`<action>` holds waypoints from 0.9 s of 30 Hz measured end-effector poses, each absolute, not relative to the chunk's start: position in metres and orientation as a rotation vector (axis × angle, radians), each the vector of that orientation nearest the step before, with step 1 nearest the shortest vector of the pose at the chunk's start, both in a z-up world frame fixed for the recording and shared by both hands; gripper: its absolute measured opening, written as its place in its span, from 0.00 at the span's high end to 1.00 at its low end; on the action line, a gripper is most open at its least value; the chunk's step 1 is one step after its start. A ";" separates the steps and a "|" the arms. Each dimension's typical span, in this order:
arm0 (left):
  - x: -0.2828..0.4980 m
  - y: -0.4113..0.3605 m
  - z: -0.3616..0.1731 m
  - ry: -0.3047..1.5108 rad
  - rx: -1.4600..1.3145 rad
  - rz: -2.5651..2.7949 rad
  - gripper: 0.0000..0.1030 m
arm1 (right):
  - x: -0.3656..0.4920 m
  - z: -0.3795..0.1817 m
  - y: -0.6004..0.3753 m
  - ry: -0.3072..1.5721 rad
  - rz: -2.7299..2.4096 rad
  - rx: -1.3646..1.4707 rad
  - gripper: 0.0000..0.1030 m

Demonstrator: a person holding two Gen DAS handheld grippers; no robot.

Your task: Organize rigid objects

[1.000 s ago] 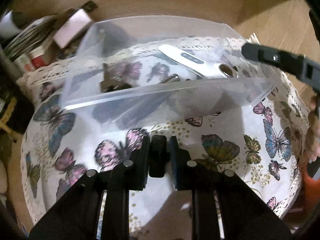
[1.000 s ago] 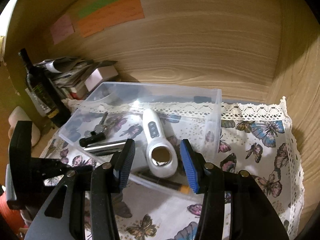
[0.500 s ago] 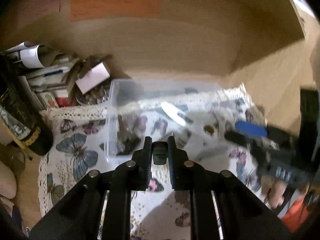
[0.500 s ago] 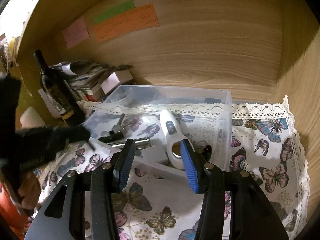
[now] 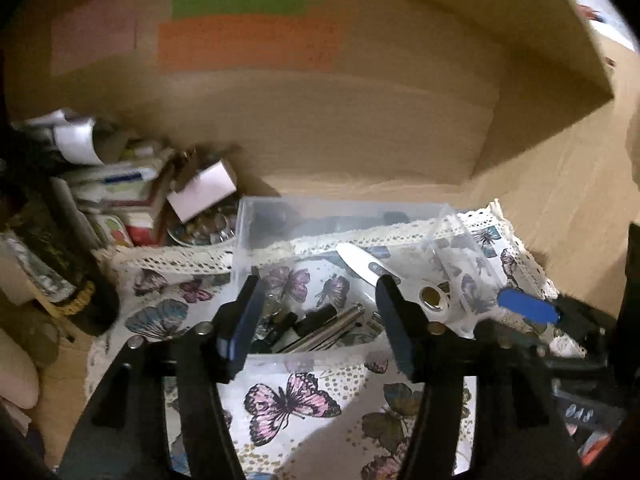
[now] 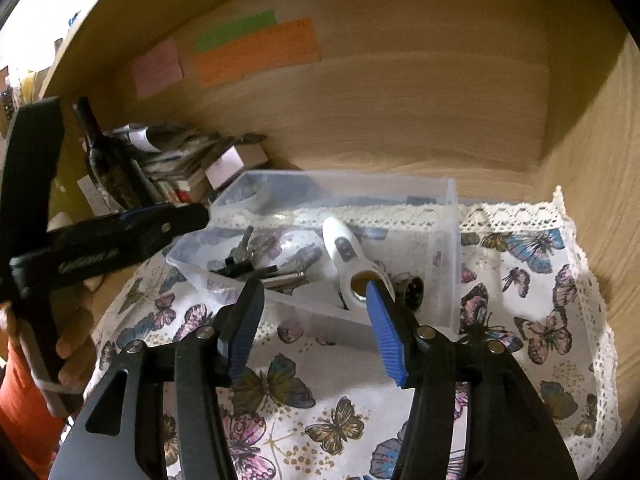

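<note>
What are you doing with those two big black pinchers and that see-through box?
A person holds a pincher in each hand above a butterfly tablecloth. Both the left gripper and the right gripper have just been opening, and neither holds anything. Ahead of them sits a clear plastic box already holding a white handheld gadget, a bunch of keys and some dark metal bits. It looks like tidying up.

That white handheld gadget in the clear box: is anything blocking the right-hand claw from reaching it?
Only the clear box's near wall. The white gadget lies inside, on top, nothing covering it. The right gripper, jaws just opened and empty, hangs before the box over the butterfly cloth, so it would likely go in over the rim.
</note>
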State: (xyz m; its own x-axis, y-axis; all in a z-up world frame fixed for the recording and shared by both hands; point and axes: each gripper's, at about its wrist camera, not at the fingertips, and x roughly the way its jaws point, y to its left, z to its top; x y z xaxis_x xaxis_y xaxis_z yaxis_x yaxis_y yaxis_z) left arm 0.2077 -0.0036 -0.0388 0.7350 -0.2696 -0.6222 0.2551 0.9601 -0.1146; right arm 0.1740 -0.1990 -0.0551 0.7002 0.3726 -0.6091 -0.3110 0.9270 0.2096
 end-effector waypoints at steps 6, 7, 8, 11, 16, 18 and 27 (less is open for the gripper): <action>0.164 0.000 -0.022 0.575 -0.010 -0.300 0.30 | 0.152 -0.031 -0.206 0.573 0.335 0.082 0.28; 0.157 0.001 -0.019 0.556 -0.011 -0.297 0.26 | 0.148 -0.027 -0.206 0.555 0.331 0.076 0.25; 0.151 0.002 -0.017 0.539 -0.013 -0.296 0.24 | 0.144 -0.024 -0.207 0.536 0.329 0.071 0.22; 0.133 0.005 -0.011 0.499 -0.024 -0.293 0.19 | 0.129 -0.013 -0.208 0.475 0.314 0.066 0.15; 0.109 0.016 0.002 0.424 -0.069 -0.265 0.11 | 0.107 0.001 -0.209 0.384 0.282 0.070 0.00; 0.100 0.022 0.006 0.402 -0.089 -0.252 0.09 | 0.099 0.006 -0.211 0.356 0.275 0.071 0.00; 0.078 0.028 0.007 0.379 -0.109 -0.203 0.07 | 0.085 0.006 -0.208 0.363 0.284 0.071 0.00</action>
State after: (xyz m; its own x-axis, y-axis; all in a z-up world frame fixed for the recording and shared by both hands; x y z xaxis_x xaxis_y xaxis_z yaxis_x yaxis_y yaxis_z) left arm 0.0783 0.0284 0.0069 0.9091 -0.2171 -0.3555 0.1764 0.9738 -0.1436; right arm 0.0845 -0.2078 0.0056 0.8958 0.2867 -0.3397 -0.2613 0.9578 0.1194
